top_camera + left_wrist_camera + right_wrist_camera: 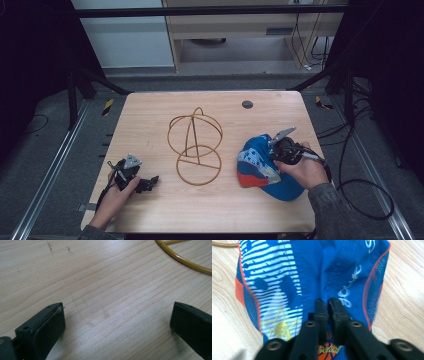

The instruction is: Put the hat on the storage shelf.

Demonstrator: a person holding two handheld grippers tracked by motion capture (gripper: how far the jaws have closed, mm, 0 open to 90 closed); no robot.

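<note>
Overhead and claw-mounted views of a cap-handling step. The blue cap (265,167) lay on the right half of the worktop (150,115), just beside the wire stand (196,145), whose globe-shaped frame rose from a flat ring at the centre. The right claw (328,302) was pressed onto the crown of the cap, its jaws drawn together and pinching a ridge of blue fabric between them; the cloth puckered ahead of the tips, which suggests a grip taken on the soft crown rather than on the stiffer brim, probably so that the cap could be lifted and hung open over the frame. The right hand (305,170) held this tool low over the cap.

The left claw (112,322) rested near the left front edge of the worktop, jaws set wide apart with only bare wood between them. It was well apart from the cap and pointed toward the stand's base ring (185,262), likely parked in readiness to steady the light frame.
</note>
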